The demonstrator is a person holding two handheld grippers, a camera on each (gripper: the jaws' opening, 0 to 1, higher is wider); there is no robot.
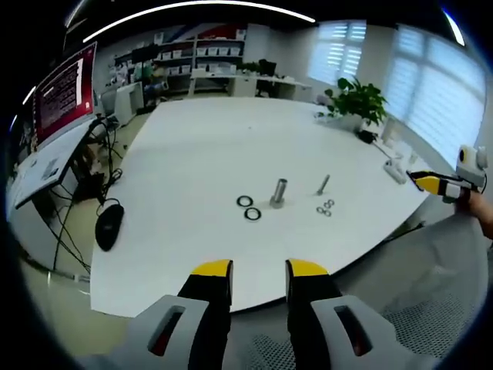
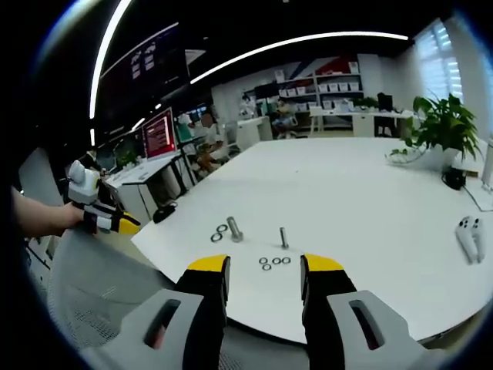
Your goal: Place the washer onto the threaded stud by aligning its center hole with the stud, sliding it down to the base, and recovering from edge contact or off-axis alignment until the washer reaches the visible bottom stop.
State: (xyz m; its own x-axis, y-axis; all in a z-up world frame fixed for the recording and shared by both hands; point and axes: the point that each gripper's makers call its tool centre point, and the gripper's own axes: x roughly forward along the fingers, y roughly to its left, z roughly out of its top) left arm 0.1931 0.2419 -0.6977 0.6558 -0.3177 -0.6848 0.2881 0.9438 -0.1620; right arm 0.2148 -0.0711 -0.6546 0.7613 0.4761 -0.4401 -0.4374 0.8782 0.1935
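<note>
On the white table (image 1: 192,146) stands a thick metal stud (image 1: 278,192) with two dark rings (image 1: 249,207) just left of it. A thinner threaded stud (image 1: 323,184) stands to its right, with small washers (image 1: 325,207) lying in front. My left gripper (image 1: 258,270) is open and empty, off the table's near edge. The right gripper view has the thick stud (image 2: 234,229), the rings (image 2: 219,232), the thin stud (image 2: 283,237) and the washers (image 2: 274,262). My right gripper (image 2: 264,267) is open and empty, just short of the washers.
A black mouse (image 1: 108,224) lies at the table's left edge. A potted plant (image 1: 356,102) stands at the far side, a white controller (image 2: 470,235) near the right edge. Monitors (image 1: 65,92), desks and shelves stand behind. A mesh chair (image 1: 431,308) is under my hands.
</note>
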